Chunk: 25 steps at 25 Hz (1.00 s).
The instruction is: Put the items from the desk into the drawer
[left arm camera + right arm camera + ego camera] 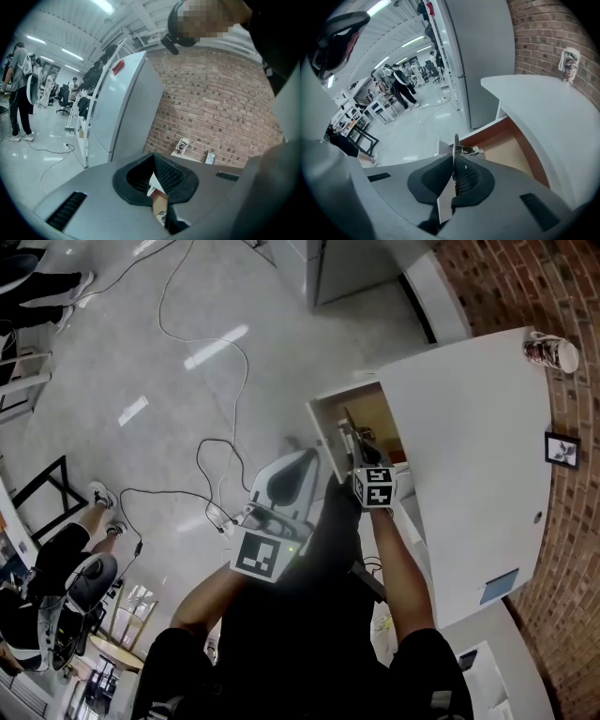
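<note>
Drawer (380, 418) open; right gripper (453, 176) pinches a thin metal item (461, 150) over it, left gripper (155, 178) closed, empty; cup (553, 352) at drawer's two o'clock not yet stowed

Nothing legible here — the cup (551, 352) carries print too small to read. The blue label (499, 585) on the desk (469, 446) — unreadable too.
</note>
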Each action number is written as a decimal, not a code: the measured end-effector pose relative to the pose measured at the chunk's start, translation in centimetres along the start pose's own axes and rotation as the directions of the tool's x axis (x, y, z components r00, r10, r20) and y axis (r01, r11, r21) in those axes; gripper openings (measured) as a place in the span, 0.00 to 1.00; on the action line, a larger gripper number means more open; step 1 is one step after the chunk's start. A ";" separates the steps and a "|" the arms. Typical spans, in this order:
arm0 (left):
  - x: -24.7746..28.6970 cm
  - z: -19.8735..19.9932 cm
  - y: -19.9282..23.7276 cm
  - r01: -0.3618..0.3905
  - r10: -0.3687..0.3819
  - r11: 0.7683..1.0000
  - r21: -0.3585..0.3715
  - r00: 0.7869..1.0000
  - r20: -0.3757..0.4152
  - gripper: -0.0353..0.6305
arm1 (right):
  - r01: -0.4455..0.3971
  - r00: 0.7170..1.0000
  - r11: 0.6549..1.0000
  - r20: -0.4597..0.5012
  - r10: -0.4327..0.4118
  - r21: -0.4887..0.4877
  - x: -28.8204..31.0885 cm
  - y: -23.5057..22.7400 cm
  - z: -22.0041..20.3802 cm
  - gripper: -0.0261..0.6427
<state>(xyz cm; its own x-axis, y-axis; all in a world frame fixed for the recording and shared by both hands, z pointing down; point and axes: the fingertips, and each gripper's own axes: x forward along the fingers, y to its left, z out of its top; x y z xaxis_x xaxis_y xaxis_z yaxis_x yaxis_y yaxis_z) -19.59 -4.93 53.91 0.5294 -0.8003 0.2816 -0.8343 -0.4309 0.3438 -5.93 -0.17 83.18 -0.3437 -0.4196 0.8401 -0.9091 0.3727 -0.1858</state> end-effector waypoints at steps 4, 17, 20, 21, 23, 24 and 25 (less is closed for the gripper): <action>0.8 -1.4 0.6 -0.024 0.024 1.000 -0.005 1.000 -0.016 0.06 | 0.005 0.999 1.000 -0.032 -0.005 0.010 2.8 -1.0 -2.3 0.05; 1.8 -5.4 2.7 -0.064 0.063 0.998 -0.001 0.997 -0.054 0.06 | 0.042 0.988 0.998 -0.150 -0.037 0.035 9.7 -3.4 -9.0 0.05; 1.8 -6.2 2.7 -0.063 0.063 0.998 -0.008 0.996 -0.068 0.06 | 0.049 0.982 0.998 -0.184 -0.041 0.036 10.7 -3.9 -10.3 0.05; 1.8 -6.5 2.8 -0.064 0.064 0.998 -0.009 0.995 -0.073 0.06 | 0.050 0.980 0.998 -0.196 -0.042 0.038 11.0 -4.0 -10.7 0.05; 1.7 -6.8 2.8 -0.066 0.065 0.998 -0.009 0.995 -0.080 0.06 | 0.054 0.976 0.998 -0.215 -0.044 0.041 11.5 -4.0 -11.6 0.05; 1.7 -6.9 2.8 -0.066 0.065 0.998 -0.010 0.995 -0.081 0.06 | 0.056 0.974 0.998 -0.223 -0.045 0.042 11.7 -4.1 -12.0 0.05; 1.7 -7.1 2.8 -0.066 0.065 0.998 -0.012 0.995 -0.082 0.06 | 0.058 0.972 0.997 -0.230 -0.047 0.043 11.9 -4.2 -12.3 0.05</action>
<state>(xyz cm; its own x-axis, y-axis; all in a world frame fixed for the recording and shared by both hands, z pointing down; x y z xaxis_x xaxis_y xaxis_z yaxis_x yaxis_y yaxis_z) -19.88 -4.57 61.67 0.4849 -0.7897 0.3758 -0.8657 -0.3722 0.3348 -3.31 3.47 100.21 -0.2375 -0.2345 0.9427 -0.9369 0.3114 -0.1586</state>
